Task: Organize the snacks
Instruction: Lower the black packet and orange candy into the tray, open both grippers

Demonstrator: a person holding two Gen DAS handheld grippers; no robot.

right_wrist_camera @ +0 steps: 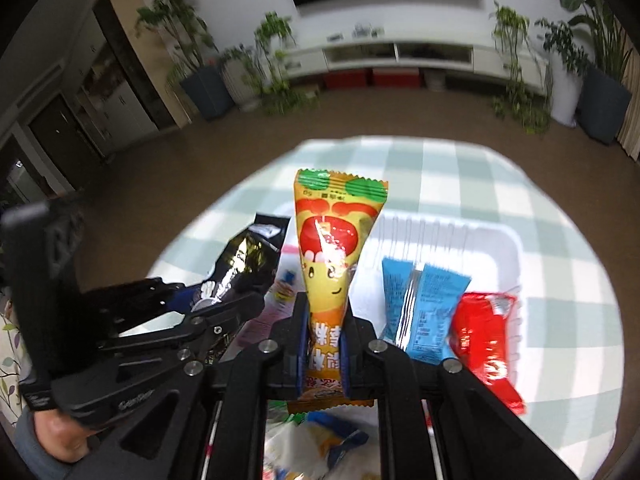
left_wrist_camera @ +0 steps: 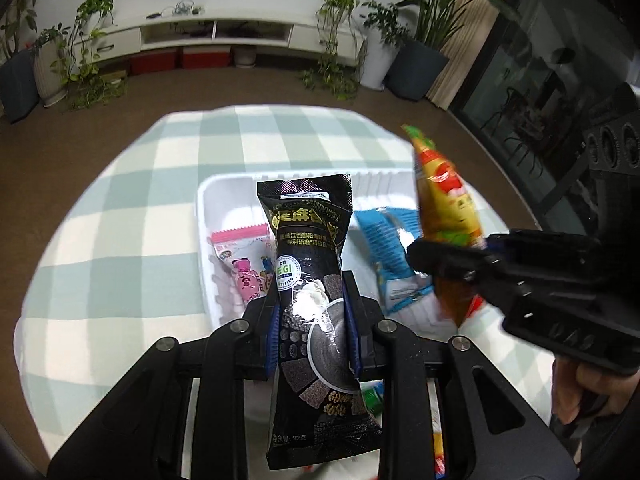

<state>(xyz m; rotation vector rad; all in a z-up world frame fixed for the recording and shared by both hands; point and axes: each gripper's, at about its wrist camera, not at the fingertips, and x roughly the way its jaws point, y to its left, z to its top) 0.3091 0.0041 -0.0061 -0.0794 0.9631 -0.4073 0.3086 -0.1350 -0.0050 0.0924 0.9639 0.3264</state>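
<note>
- Black sesame-paste sachet (left_wrist_camera: 316,312) sits pinched upright in the left gripper (left_wrist_camera: 314,334) jaws, above the white tray (left_wrist_camera: 208,216), ready to drop in.
- Right gripper (right_wrist_camera: 324,354) jaws pinch the yellow snack packet (right_wrist_camera: 334,248) just beside, over the tray's blue packet (right_wrist_camera: 424,304).

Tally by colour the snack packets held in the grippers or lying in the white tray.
Black sesame packet, in left gripper: 1
Yellow-orange packet, in right gripper: 1
Blue packet, in white plastic tray: 1
Red packet: 1
Pink packet: 1
Total: 5
</note>
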